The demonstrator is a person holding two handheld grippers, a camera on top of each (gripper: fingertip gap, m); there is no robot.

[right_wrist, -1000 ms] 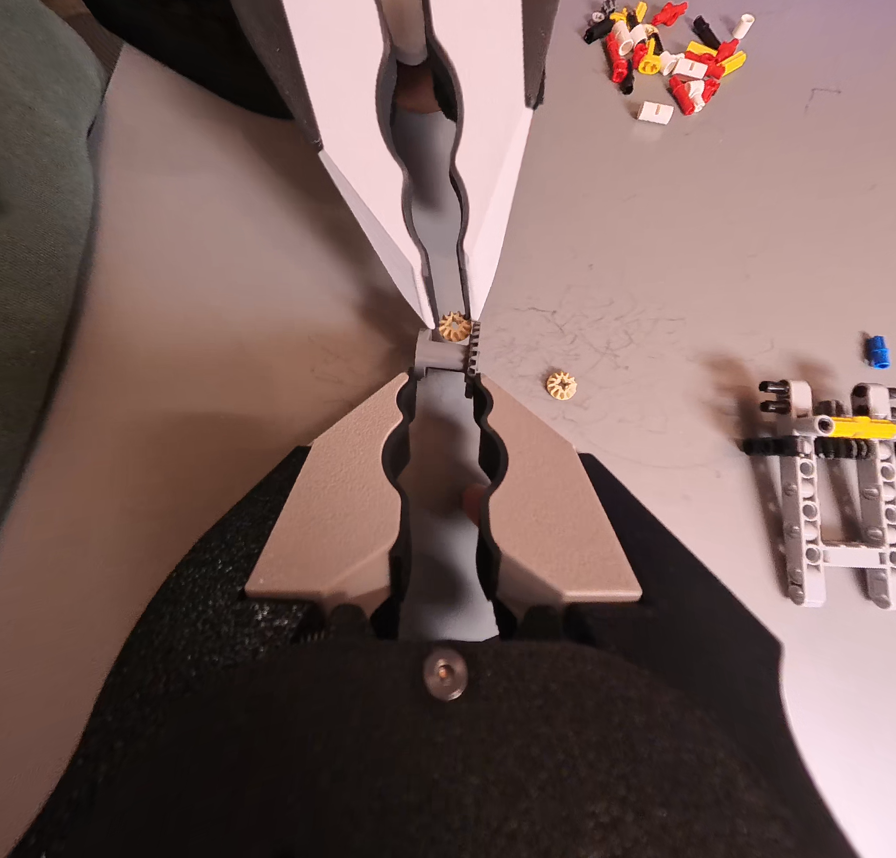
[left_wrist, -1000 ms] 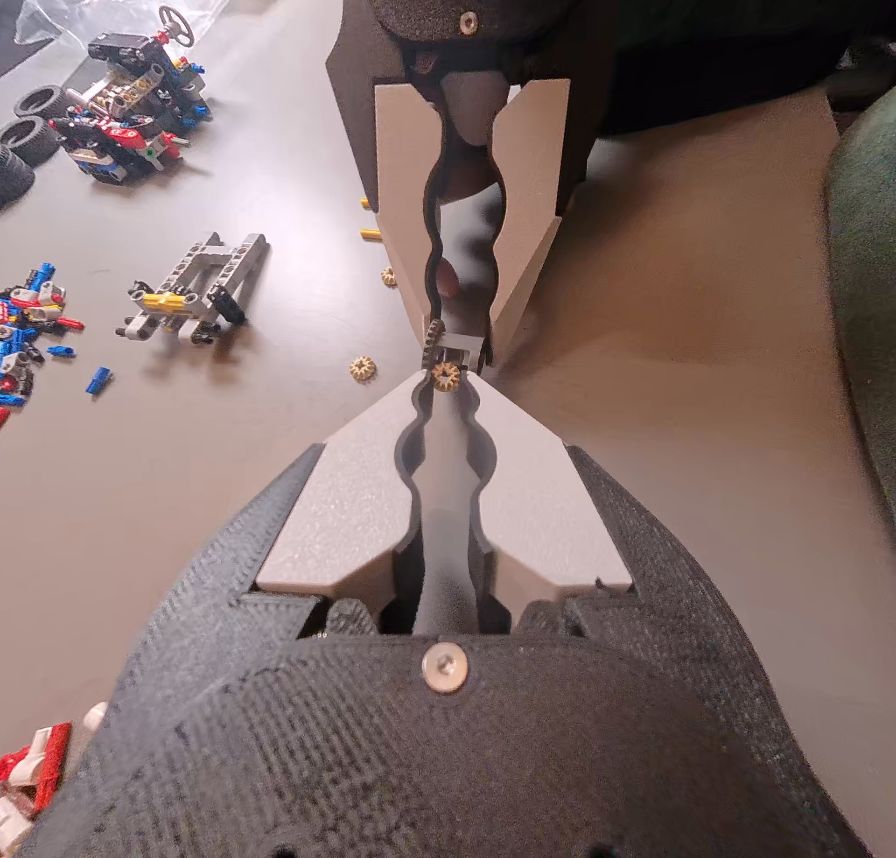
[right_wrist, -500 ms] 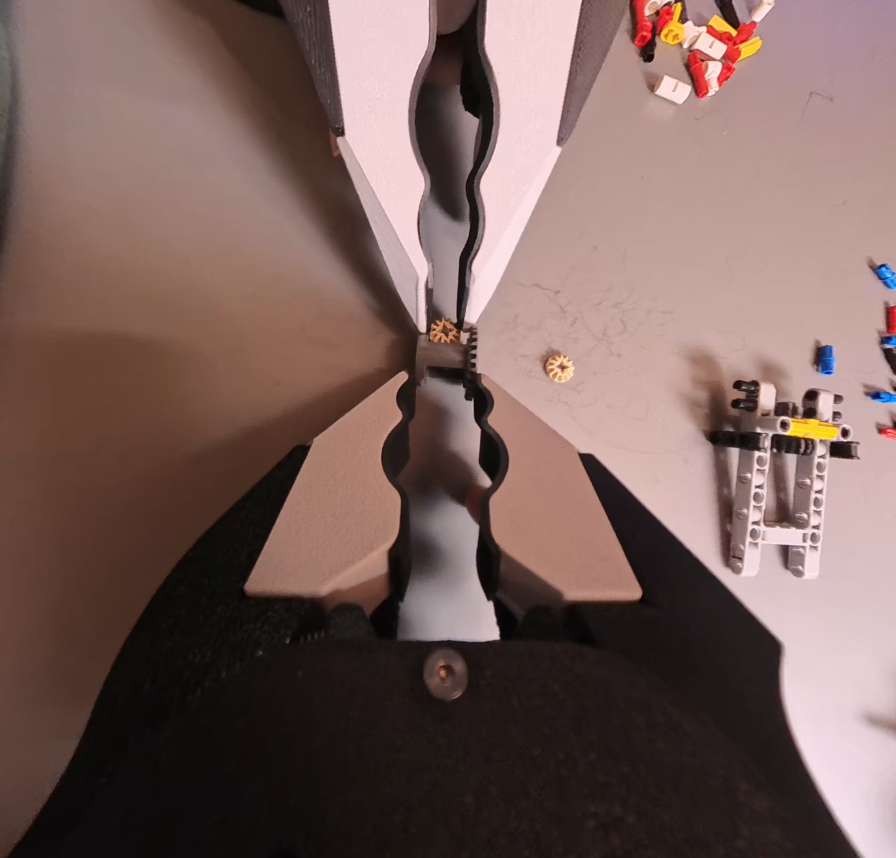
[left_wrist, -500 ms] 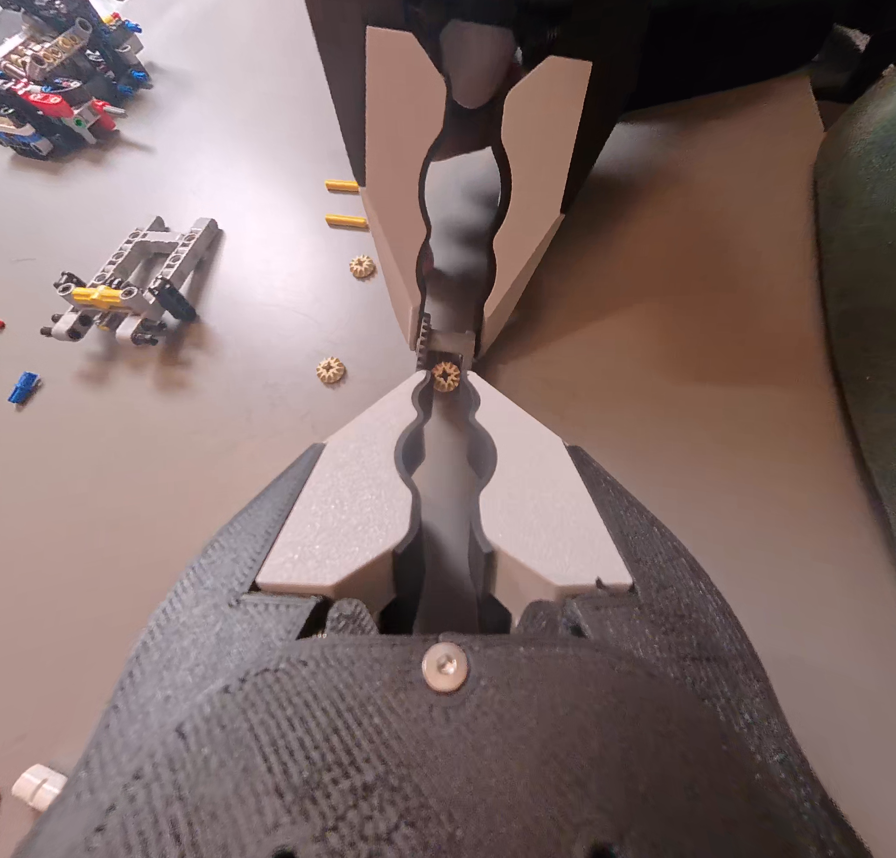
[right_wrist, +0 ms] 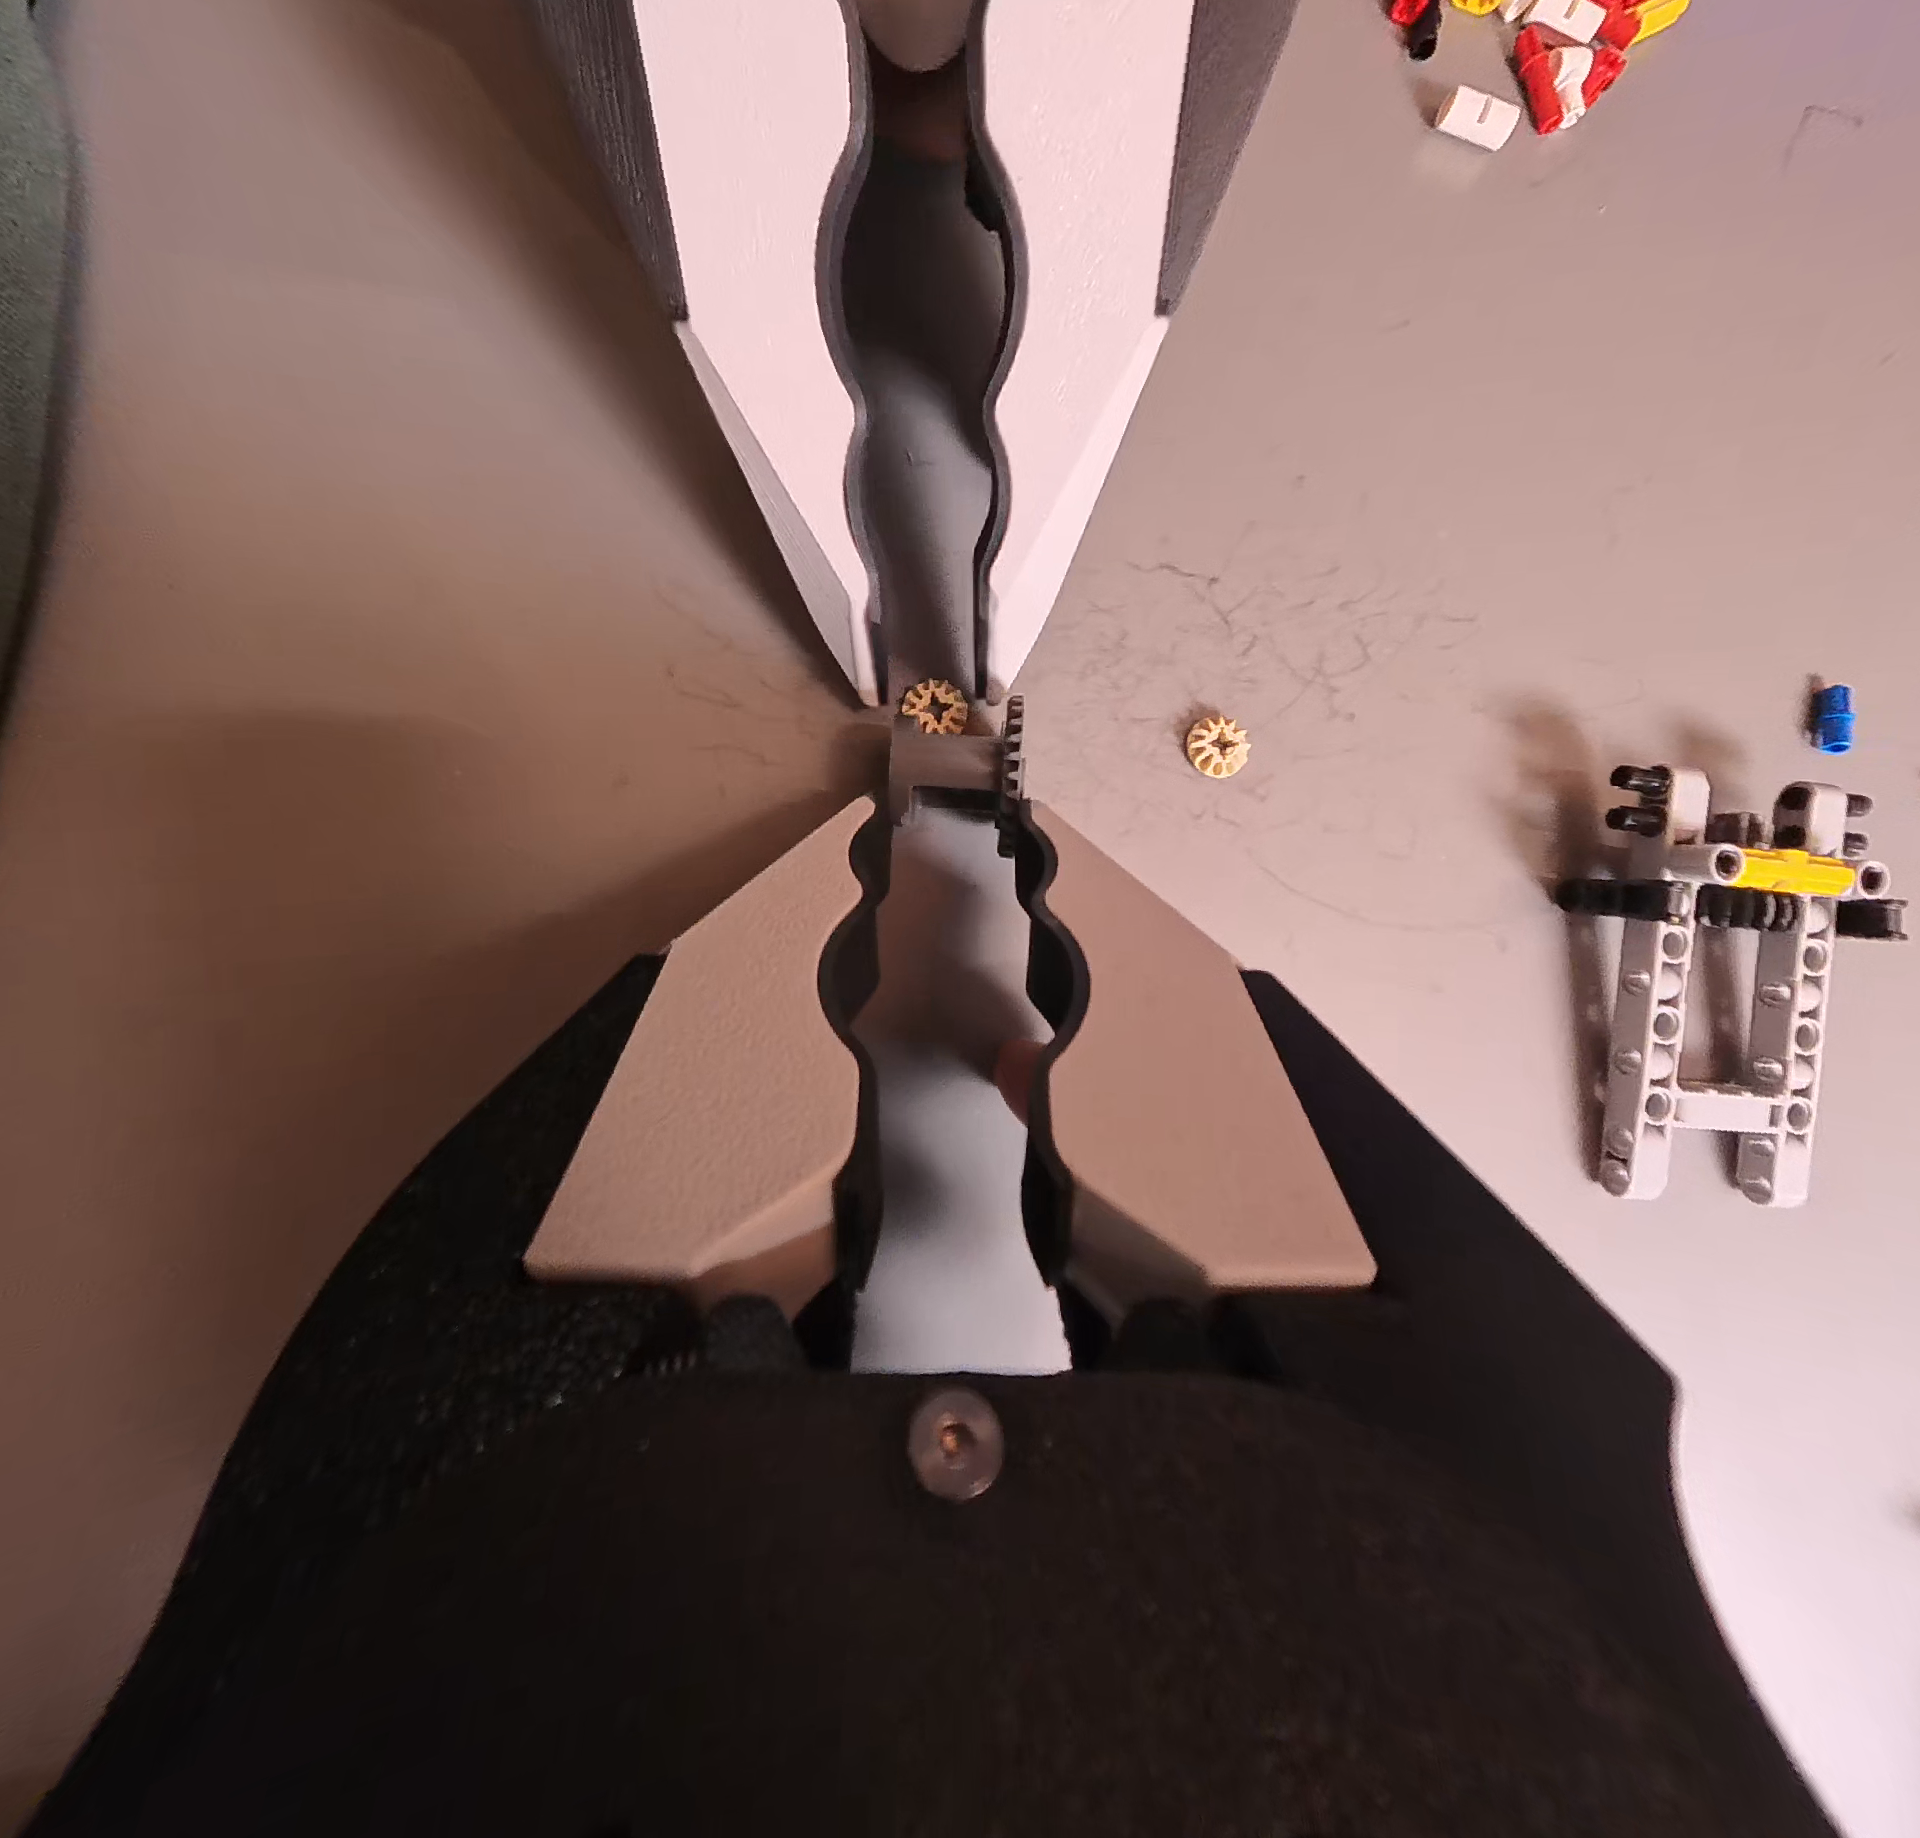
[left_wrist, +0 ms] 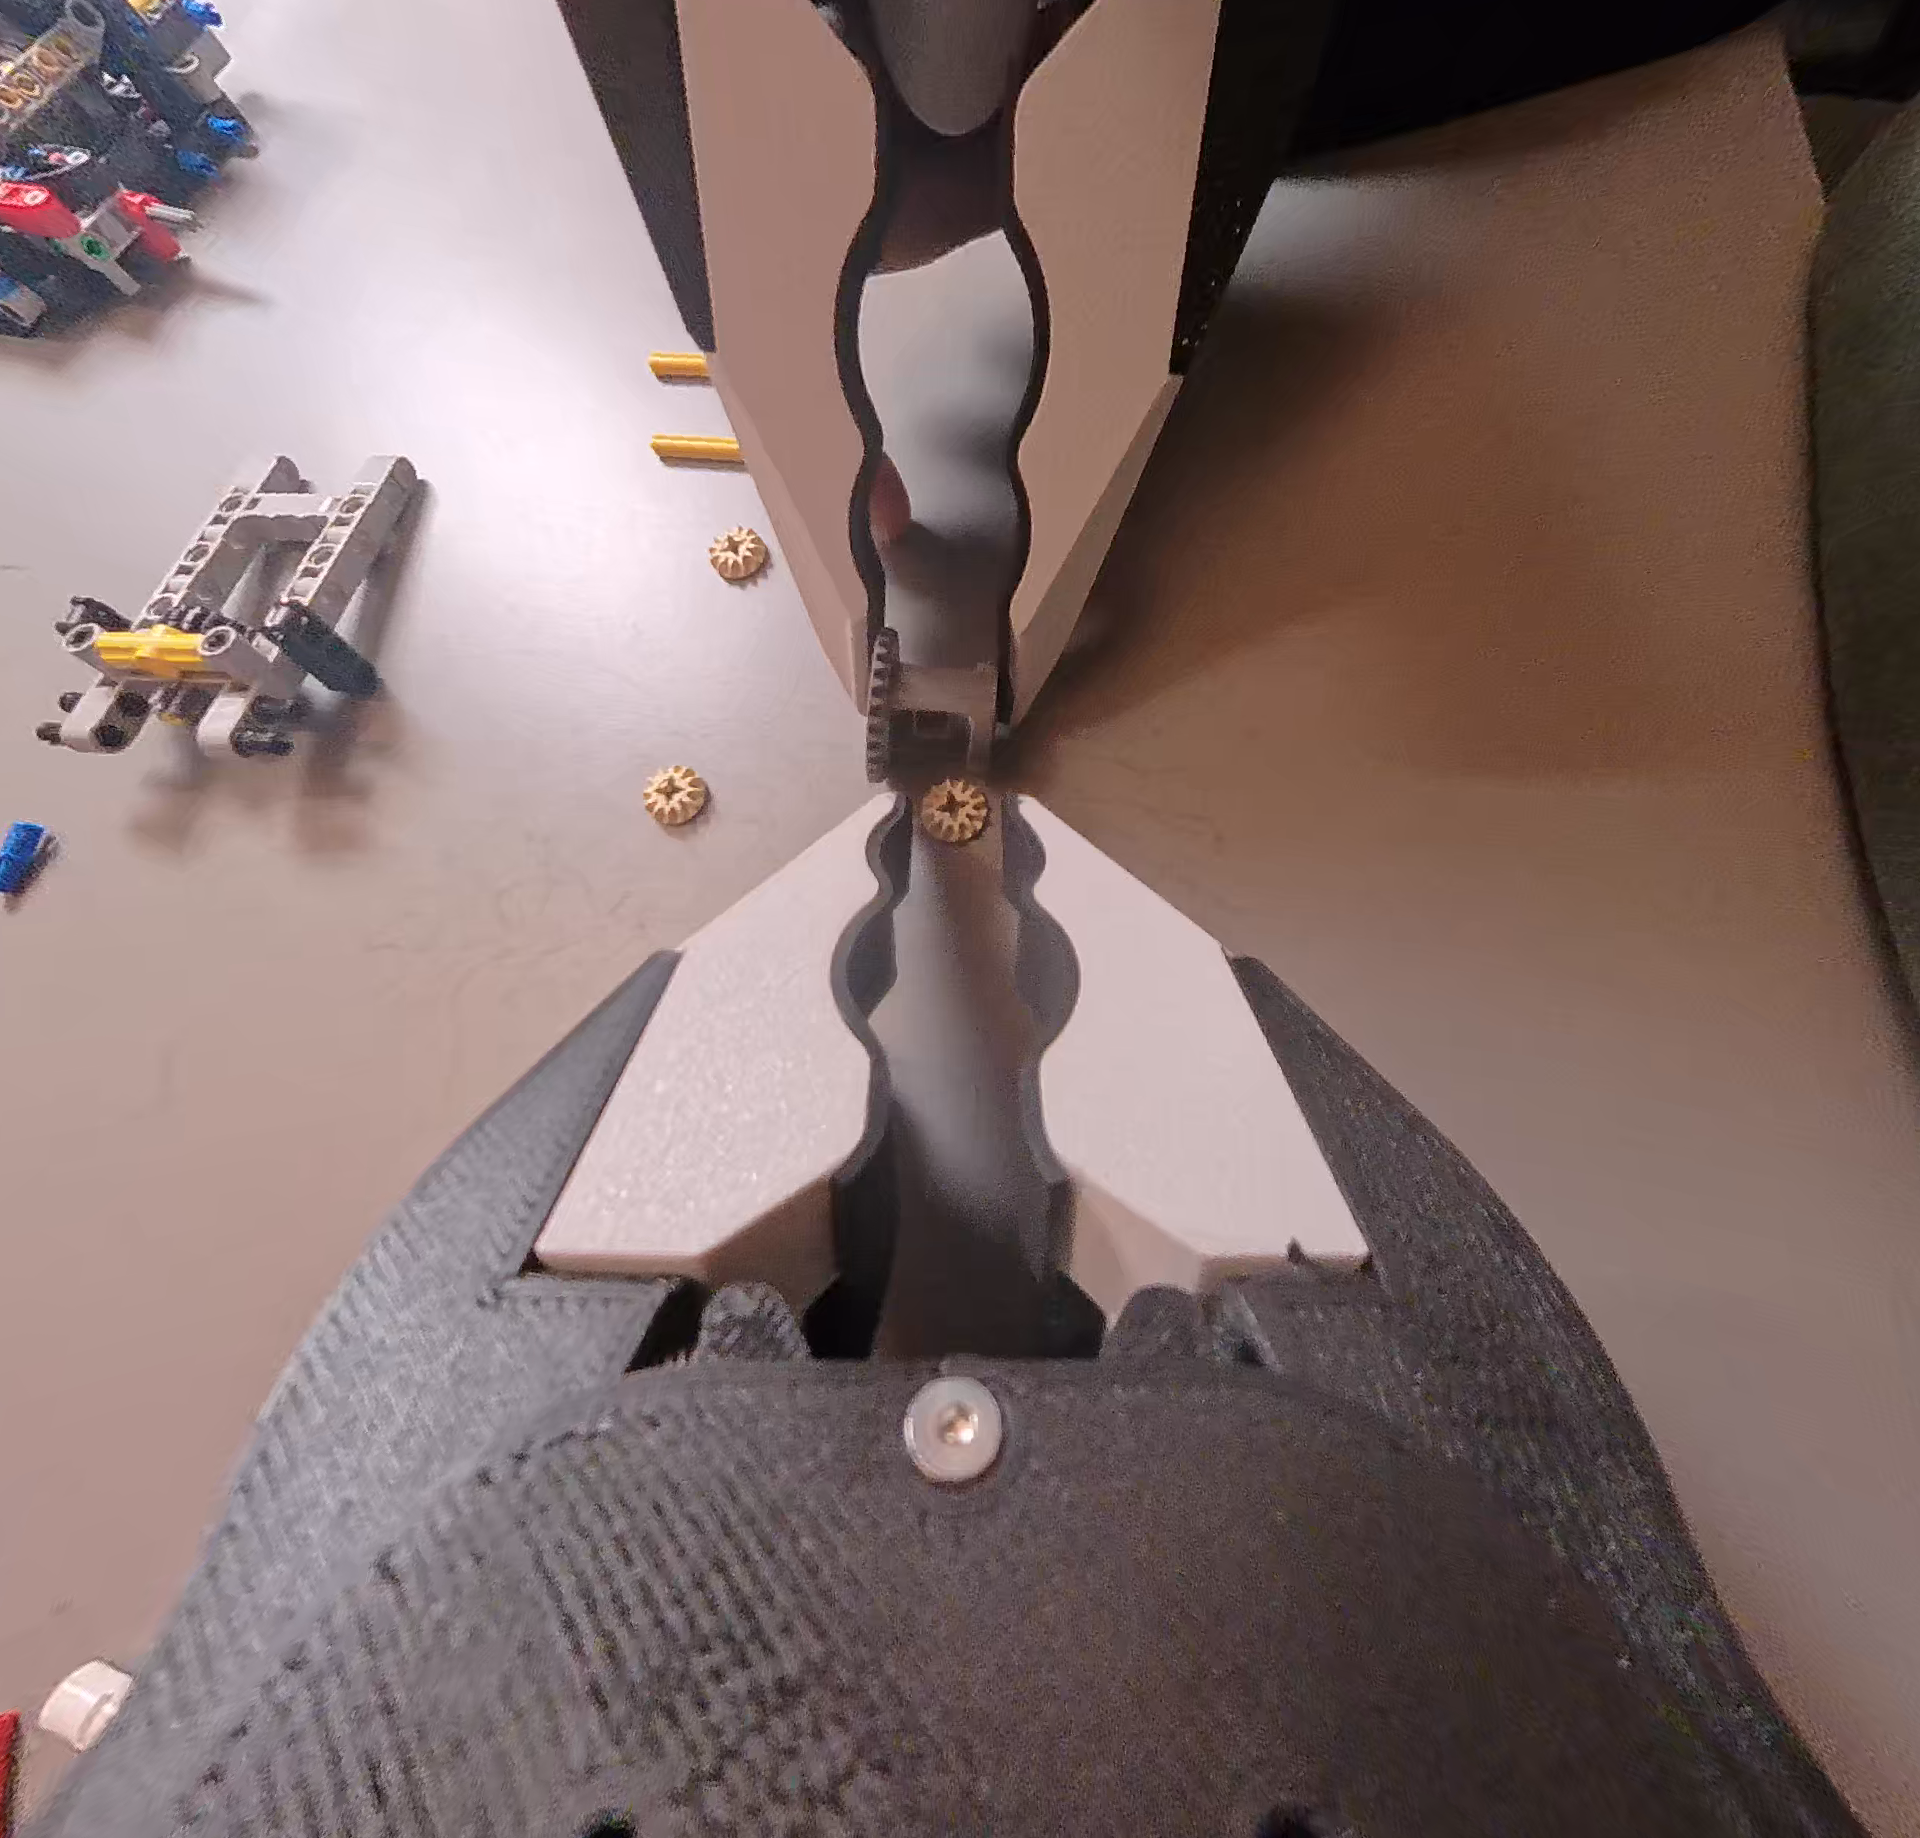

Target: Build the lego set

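My left gripper (left_wrist: 954, 814) is shut on a small tan gear (left_wrist: 954, 809). My right gripper (right_wrist: 951, 801) faces it tip to tip and is shut on a grey housing piece with a black gear on its side (right_wrist: 951, 765). In the left wrist view the housing (left_wrist: 935, 713) sits just beyond the tan gear, which touches its open face. In the right wrist view the tan gear (right_wrist: 933, 705) shows at the far side of the housing, between the left gripper's fingertips. Both are held just above the table.
Two loose tan gears (left_wrist: 675, 794) (left_wrist: 739, 552) and two yellow axles (left_wrist: 694, 446) lie left of the grippers. A grey frame assembly (left_wrist: 229, 614) (right_wrist: 1725, 988), a part-built car (left_wrist: 83, 126), a blue pin (right_wrist: 1831, 716) and a heap of red, yellow and white parts (right_wrist: 1538, 12) lie around. Left and right tips are no more than a few centimetres apart.
Both views have closed in on each other and shifted over the table; the frame assembly and car have slid in the views. The tan gear stays pressed at the housing.
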